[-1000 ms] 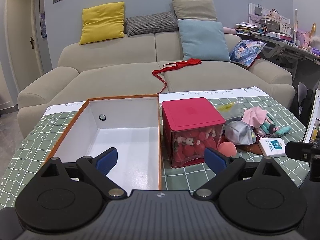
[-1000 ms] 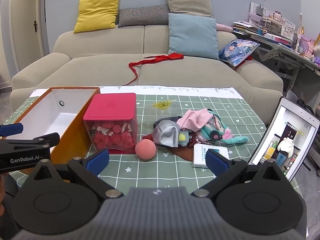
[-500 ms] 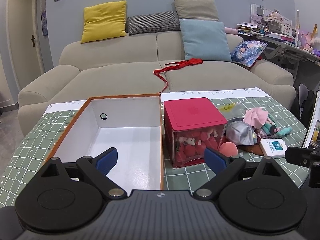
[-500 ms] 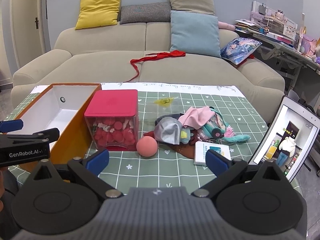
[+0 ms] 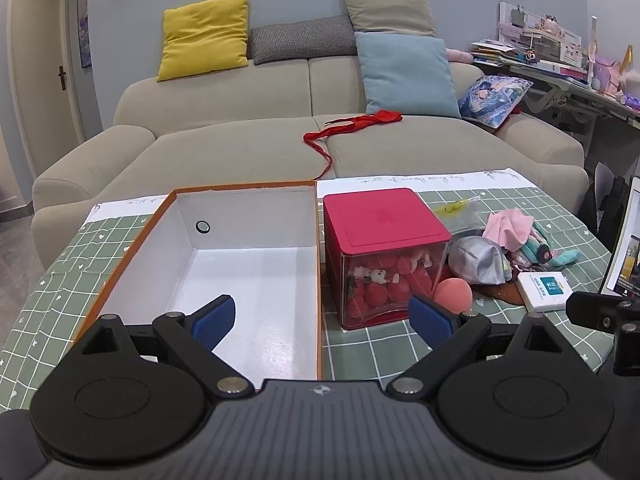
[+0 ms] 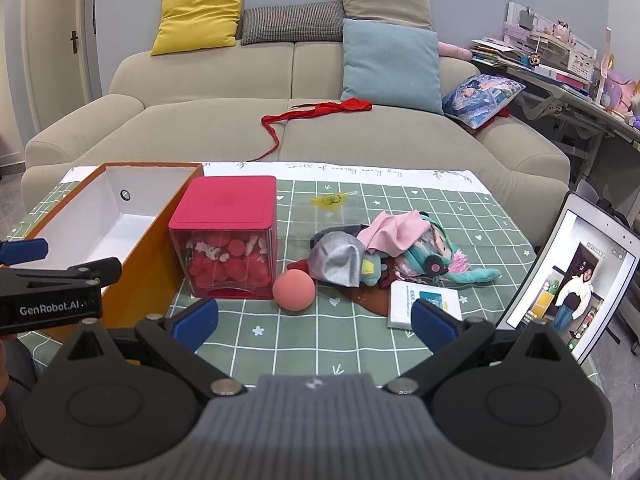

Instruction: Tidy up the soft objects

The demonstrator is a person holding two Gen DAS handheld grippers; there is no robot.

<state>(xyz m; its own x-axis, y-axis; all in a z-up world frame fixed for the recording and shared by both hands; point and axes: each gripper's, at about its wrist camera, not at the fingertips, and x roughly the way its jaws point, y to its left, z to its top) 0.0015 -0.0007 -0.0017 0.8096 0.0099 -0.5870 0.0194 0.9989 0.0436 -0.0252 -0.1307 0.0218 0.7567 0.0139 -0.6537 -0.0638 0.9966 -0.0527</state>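
left gripper (image 5: 322,314): jaws spread wide, nothing held, poised over near end of orange box (image 5: 248,272), white inside, nothing in it.
right gripper (image 6: 314,318): jaws spread wide, nothing held, hovering above green checked tablecloth (image 6: 360,344), aimed toward pink ball (image 6: 293,291).
soft-object pile (image 6: 384,252): grey cap, pink cloth, teal plush doll, heaped right of red-lidded clear container (image 6: 228,240); ball just beside container's front corner; tissue pack (image 6: 424,304) near pile; tablet (image 6: 572,280) propped at right edge.
step in hand, judged: approach, nothing sorted yet.
next move calls for: lowering right gripper around ball or cap, closing gently, carrying to box.
change from earlier frames: both views slightly closer to table; objects unmoved.
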